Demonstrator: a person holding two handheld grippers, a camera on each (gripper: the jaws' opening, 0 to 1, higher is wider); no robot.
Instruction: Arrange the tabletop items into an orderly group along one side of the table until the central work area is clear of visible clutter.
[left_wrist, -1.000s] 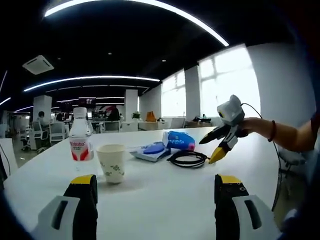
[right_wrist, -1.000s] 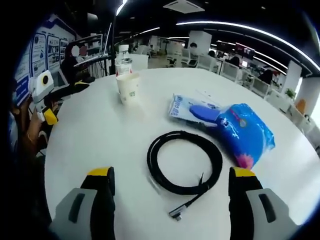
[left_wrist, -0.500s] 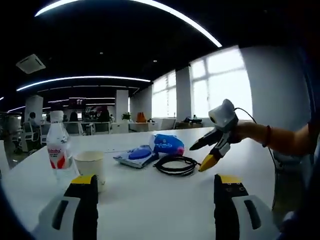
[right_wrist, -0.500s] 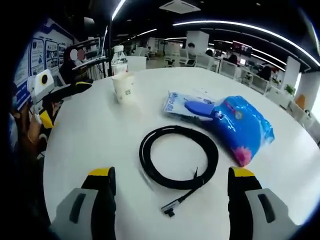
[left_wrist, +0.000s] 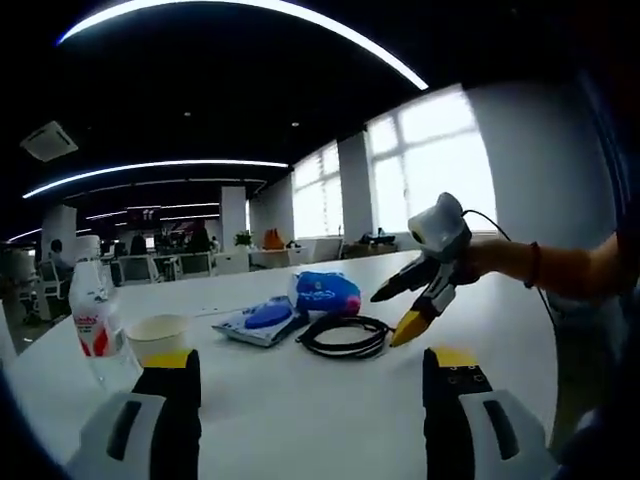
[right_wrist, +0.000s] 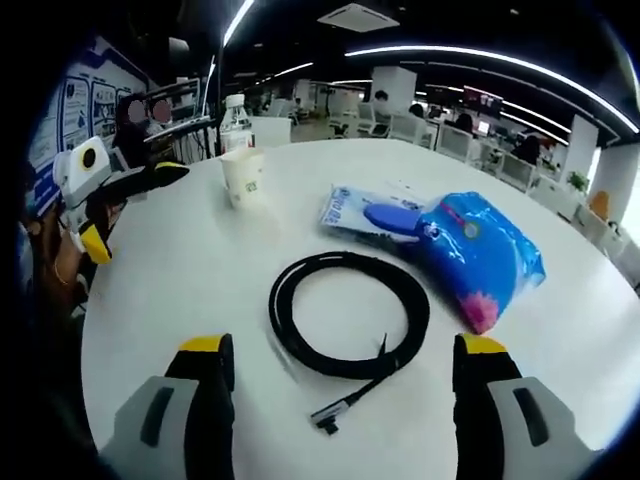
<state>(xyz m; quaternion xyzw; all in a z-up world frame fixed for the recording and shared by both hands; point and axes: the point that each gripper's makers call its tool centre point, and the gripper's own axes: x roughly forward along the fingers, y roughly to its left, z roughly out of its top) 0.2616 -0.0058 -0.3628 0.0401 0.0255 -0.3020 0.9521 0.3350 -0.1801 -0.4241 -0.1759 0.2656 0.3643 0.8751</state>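
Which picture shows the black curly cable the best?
The right gripper view: it looks down on the black cable, so you see its whole loop and plug end on the table. The left gripper view shows it farther off, low and flattened.

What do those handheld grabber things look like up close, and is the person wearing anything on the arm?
Each gripper has two black jaws with yellow tips and grey bases. The right gripper has a pale grey top and a thin dark cable behind it. A dark wristband circles the wrist.
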